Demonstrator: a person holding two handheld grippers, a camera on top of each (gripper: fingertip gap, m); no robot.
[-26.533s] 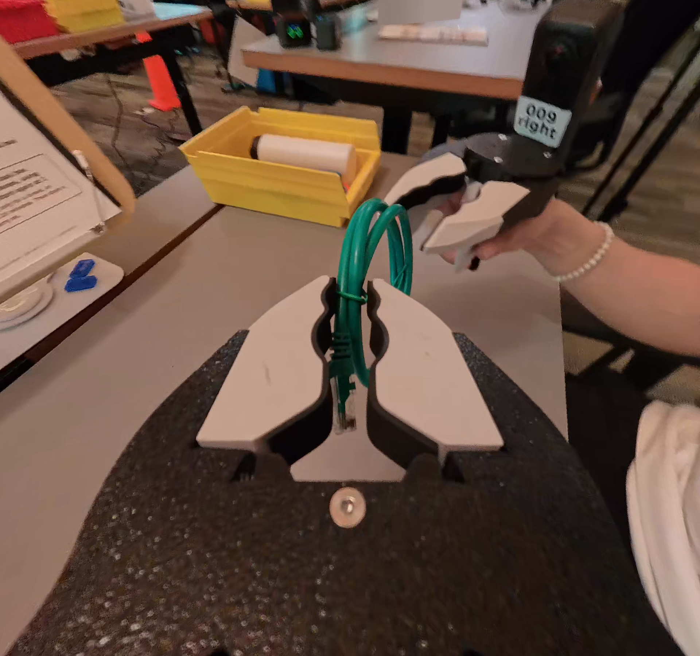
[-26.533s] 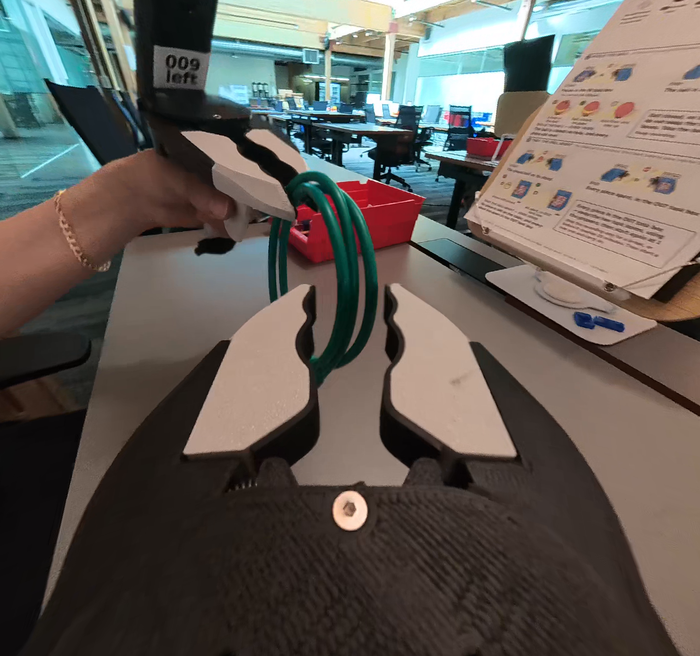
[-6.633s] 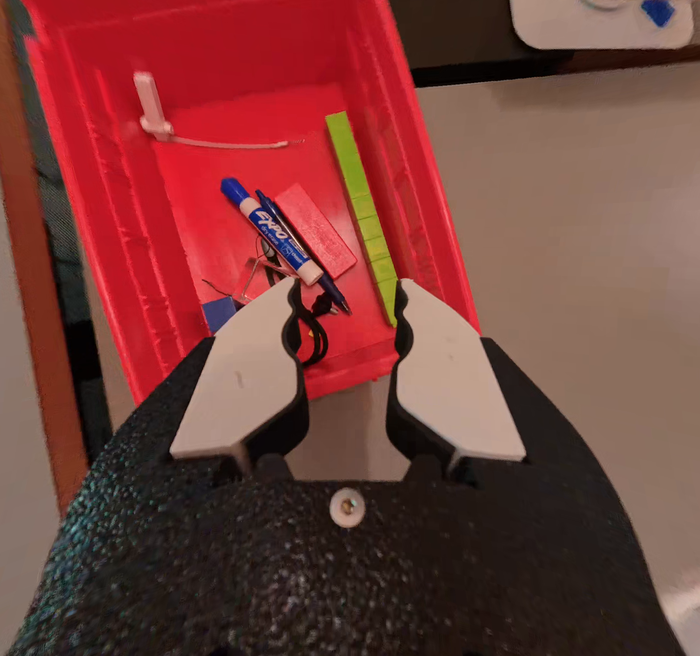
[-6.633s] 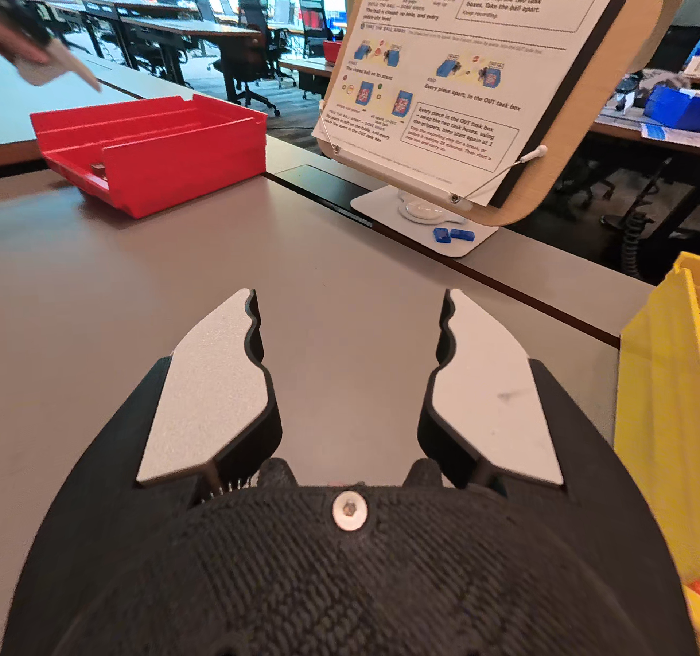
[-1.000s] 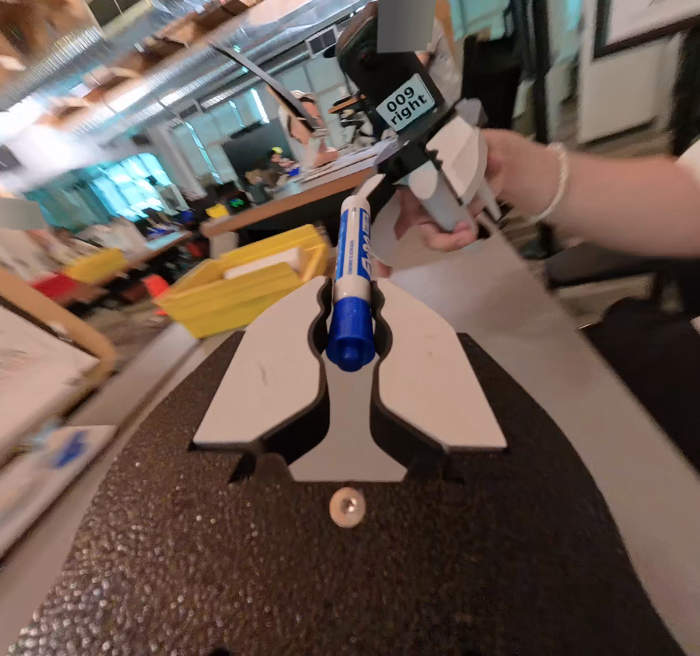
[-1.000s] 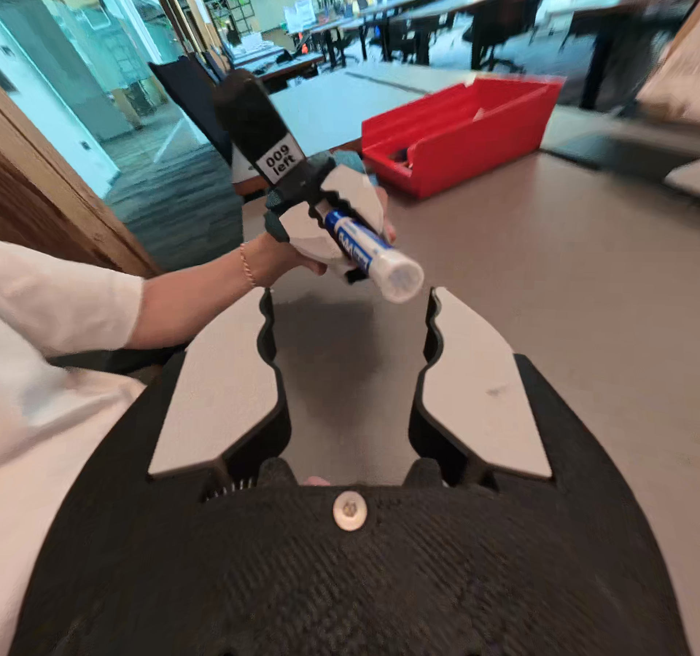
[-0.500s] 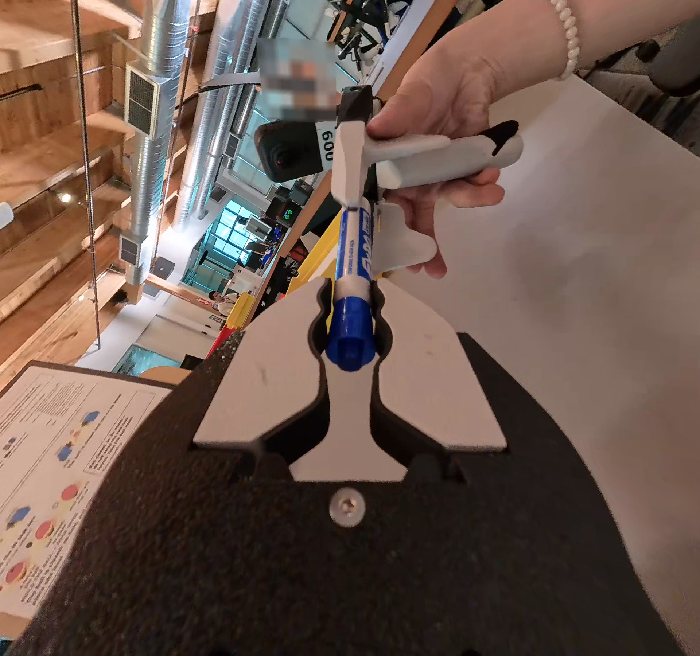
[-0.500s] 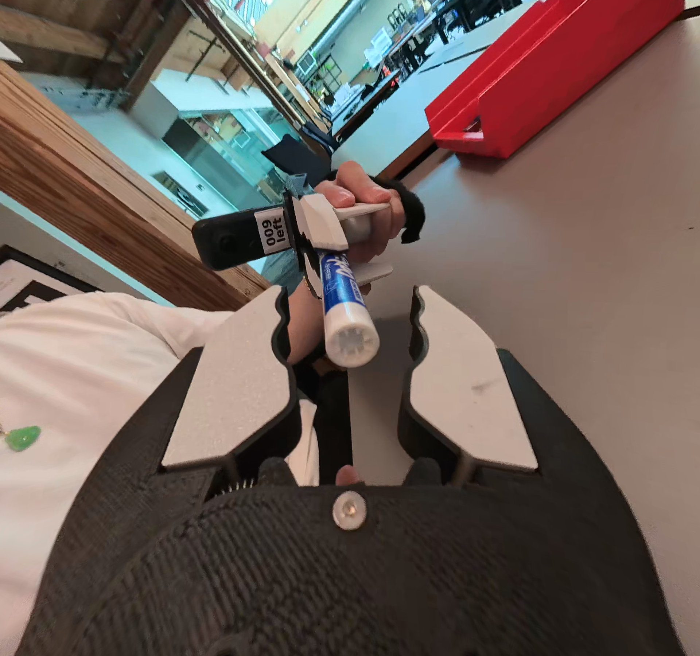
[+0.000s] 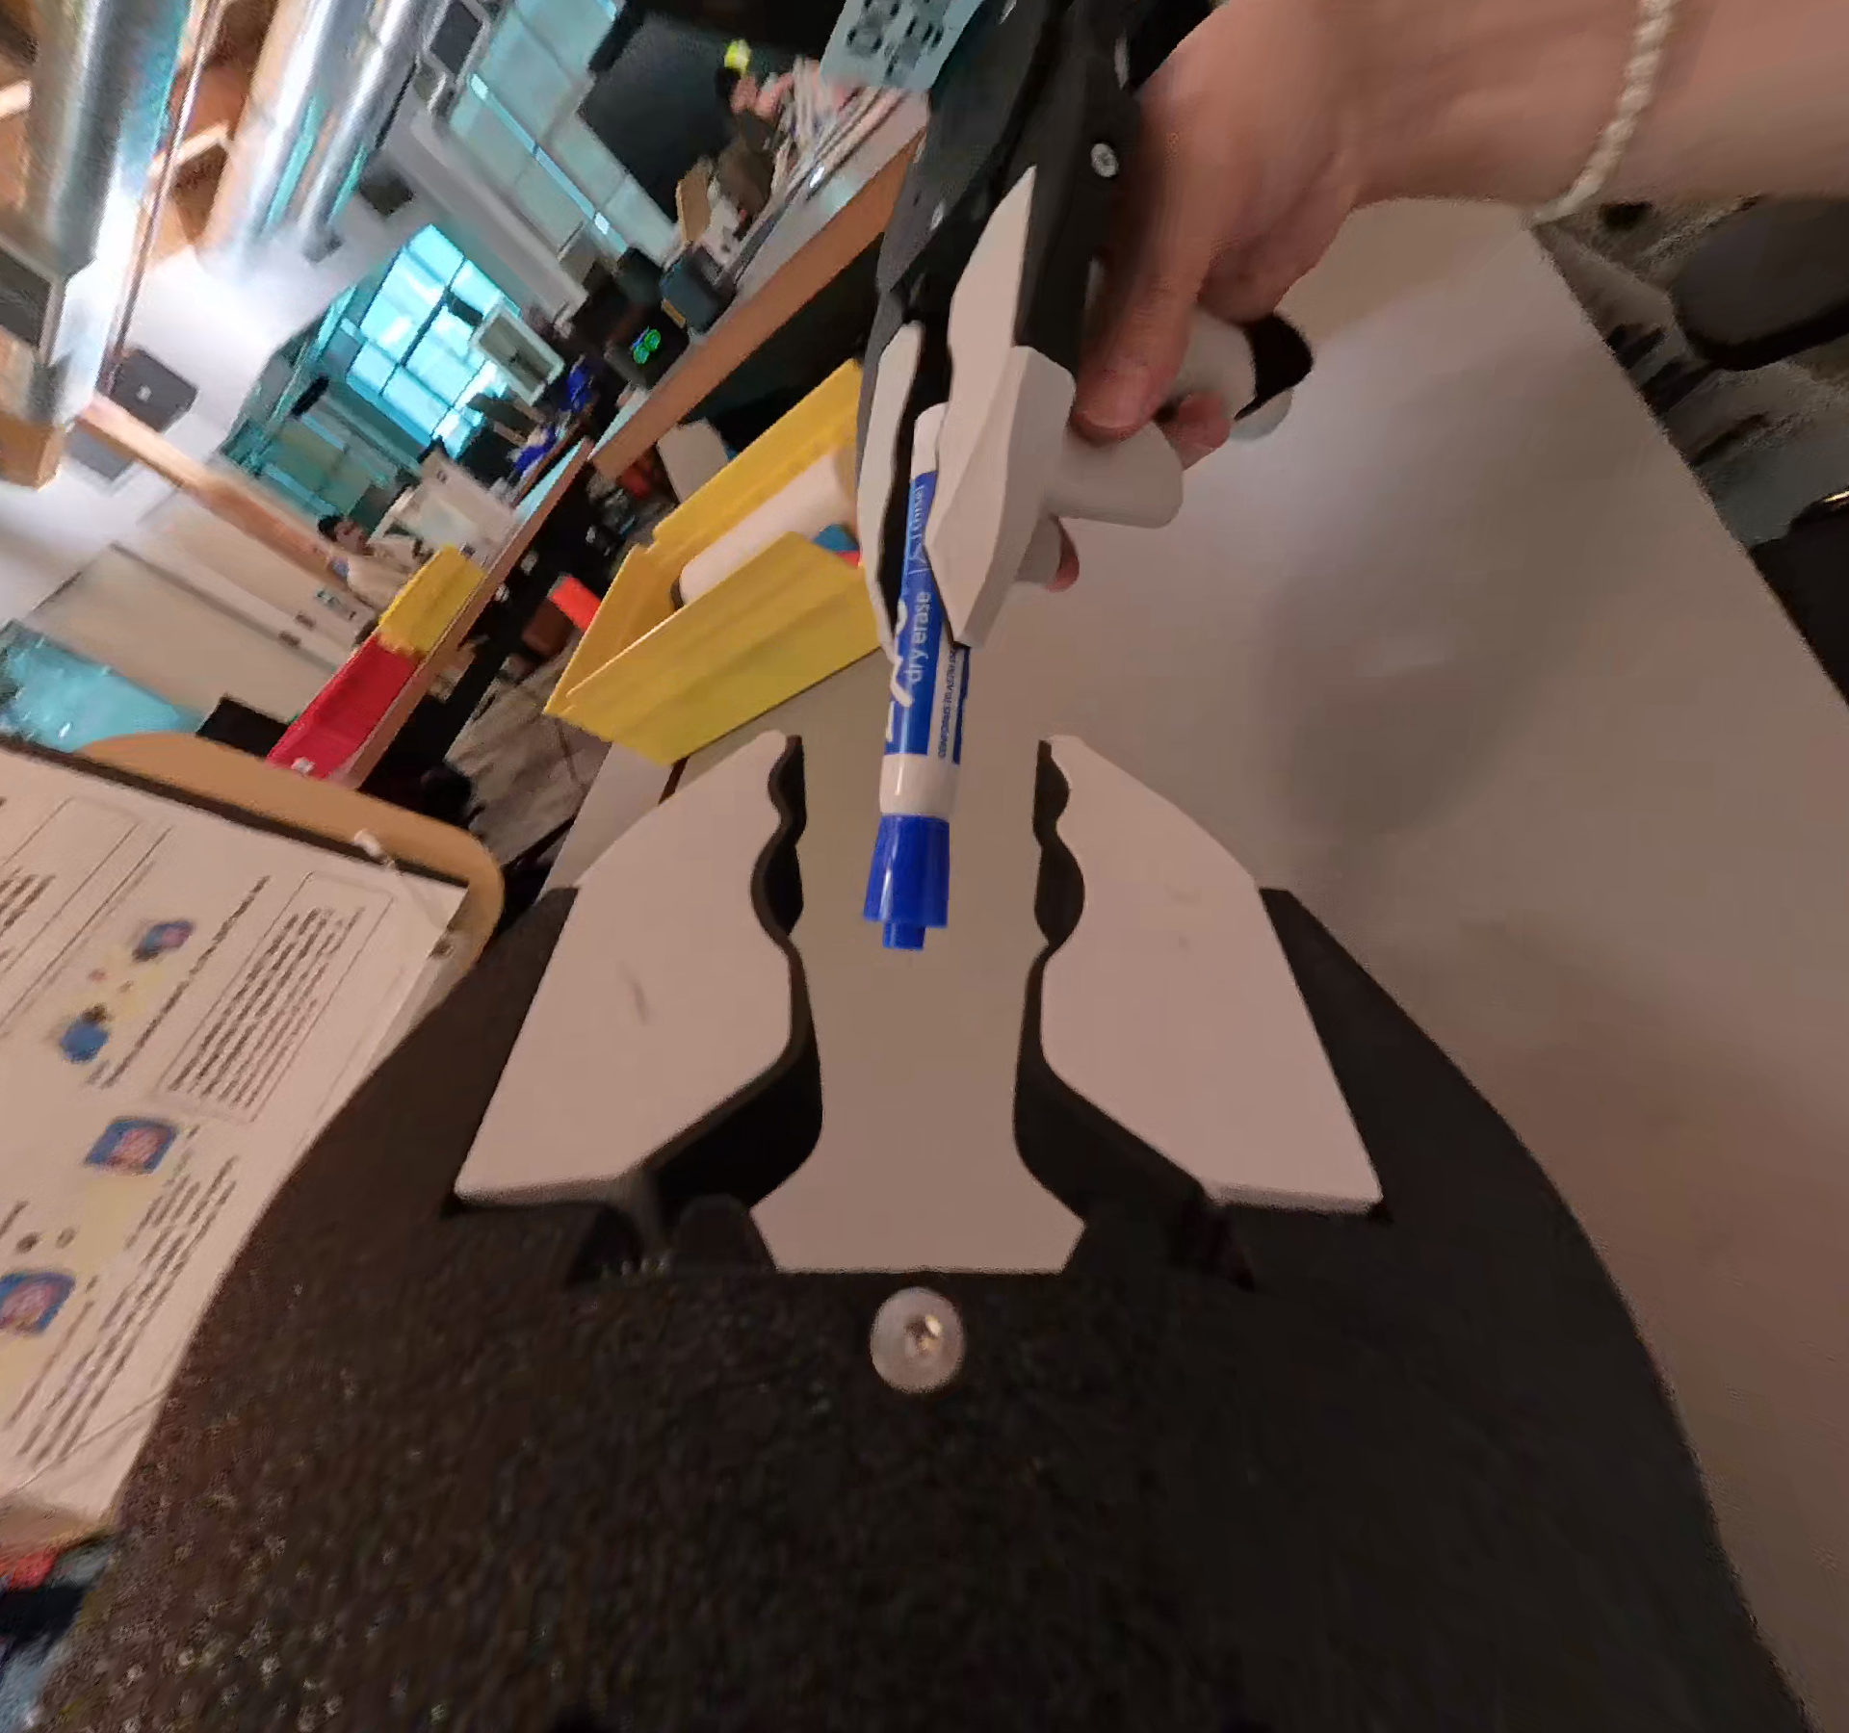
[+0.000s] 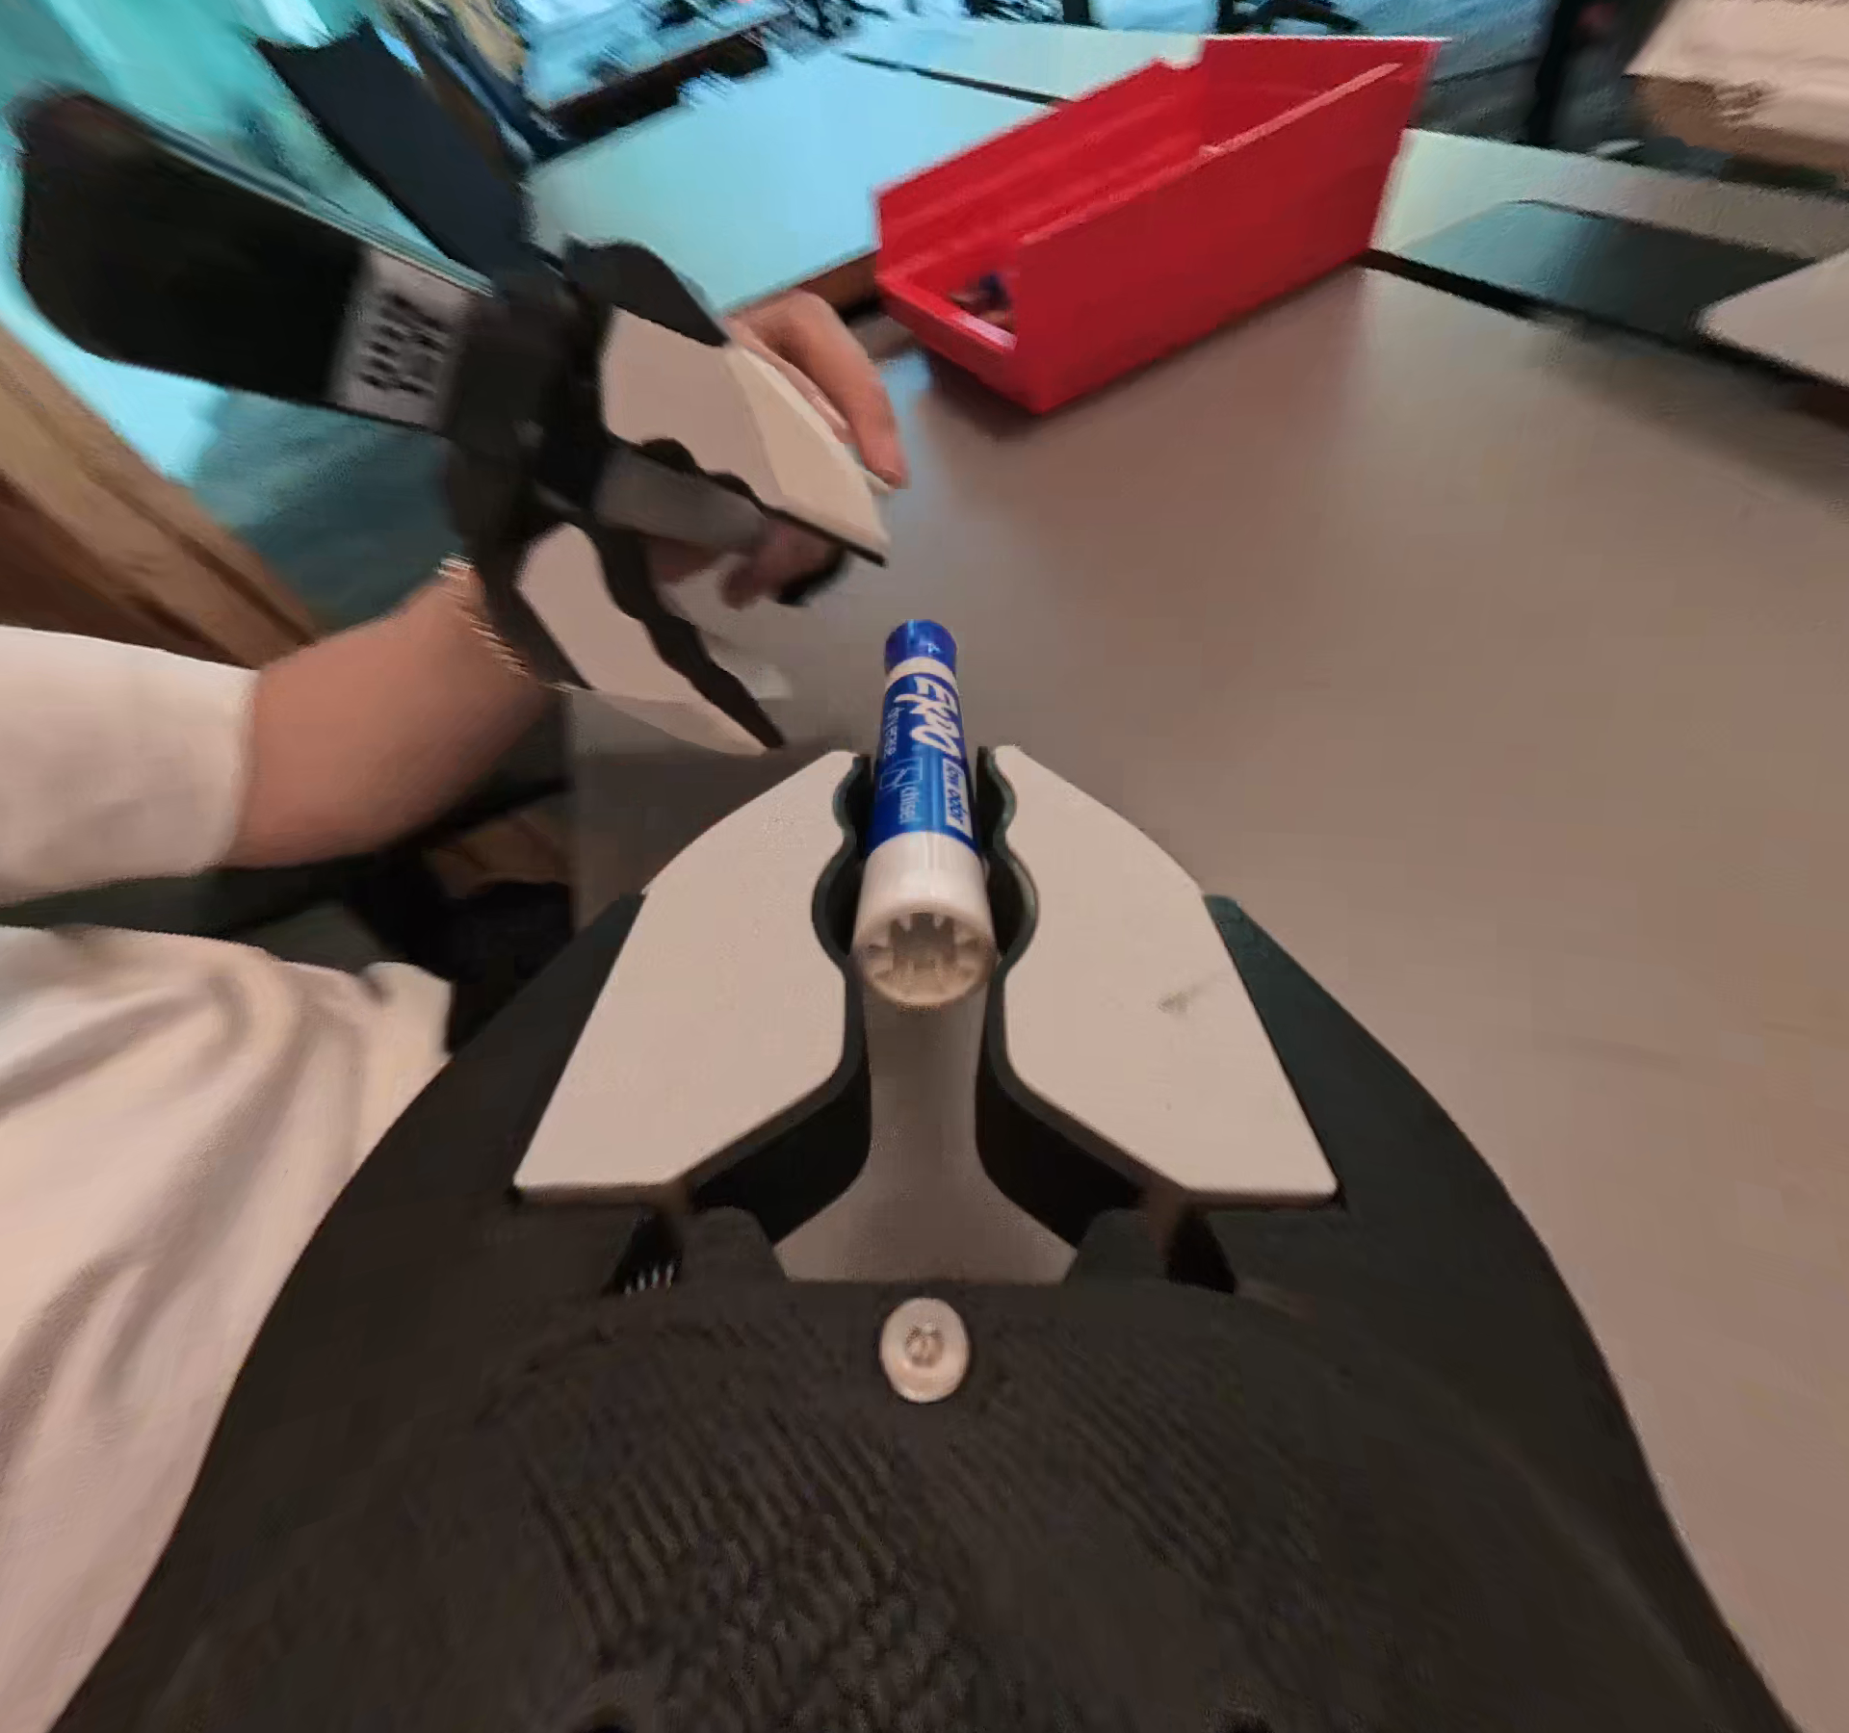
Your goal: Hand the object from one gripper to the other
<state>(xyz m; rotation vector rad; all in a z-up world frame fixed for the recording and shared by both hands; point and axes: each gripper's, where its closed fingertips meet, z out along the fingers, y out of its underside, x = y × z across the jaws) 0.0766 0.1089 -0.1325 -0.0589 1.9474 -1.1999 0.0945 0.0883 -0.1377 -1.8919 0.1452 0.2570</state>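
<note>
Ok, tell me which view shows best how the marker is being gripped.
The right wrist view: the marker sits clamped between the right gripper fingers, white butt end toward the camera. The left wrist view shows its blue cap hanging free between the open left gripper fingers, with the grip partly hidden.

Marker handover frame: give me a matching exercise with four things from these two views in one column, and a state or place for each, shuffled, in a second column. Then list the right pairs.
Things:
1. marker
2. left gripper
3. right gripper
4. red bin

States or places:
A. jaws open, nothing between them gripped
B. on the table, behind the grippers
C. jaws shut on the white barrel
D. held in the air, blue cap pointing away from its holder

Pairs: 1-D, 2-A, 3-C, 4-B
</note>
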